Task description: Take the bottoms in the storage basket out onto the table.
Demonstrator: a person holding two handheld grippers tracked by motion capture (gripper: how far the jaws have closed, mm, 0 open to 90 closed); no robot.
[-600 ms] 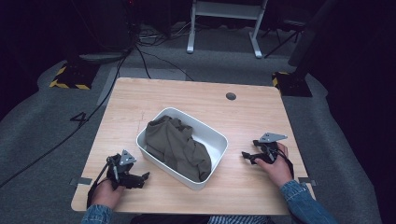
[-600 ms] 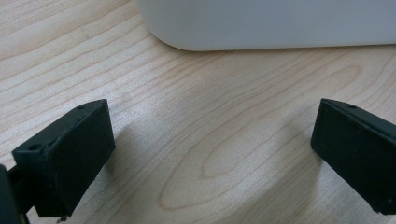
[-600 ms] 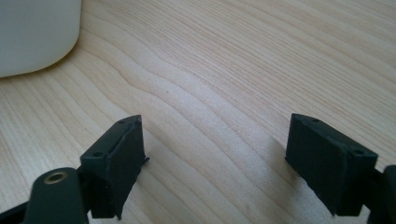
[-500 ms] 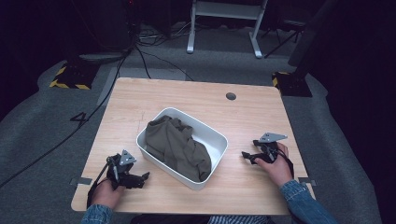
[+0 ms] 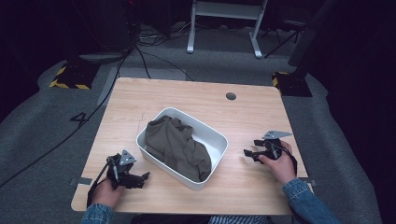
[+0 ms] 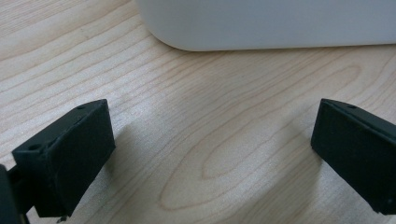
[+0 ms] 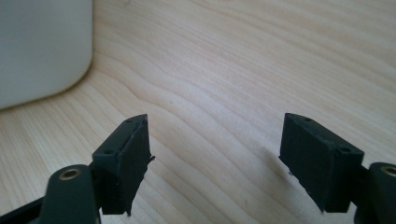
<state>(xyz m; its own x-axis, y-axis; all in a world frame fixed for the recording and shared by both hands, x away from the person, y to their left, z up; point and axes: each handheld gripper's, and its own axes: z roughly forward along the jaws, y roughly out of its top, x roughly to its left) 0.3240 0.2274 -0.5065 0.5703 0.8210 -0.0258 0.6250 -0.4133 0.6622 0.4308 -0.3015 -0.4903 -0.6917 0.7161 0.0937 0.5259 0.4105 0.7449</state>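
Resting hands (image 5: 110, 188) low, fingers (image 6: 65, 158) apart

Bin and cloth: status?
Left gripper and right gripper open, empty, flanking white bin. Olive-brown cloth bunched inside. Nothing in the way.

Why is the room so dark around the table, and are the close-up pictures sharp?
High view: light falls on the table, the floor beyond sinks into darkness. Left gripper view: wood grain sharp, white tub slightly soft, faint shadows beside the jaws. Right gripper view: grain crisp, tub blurred.
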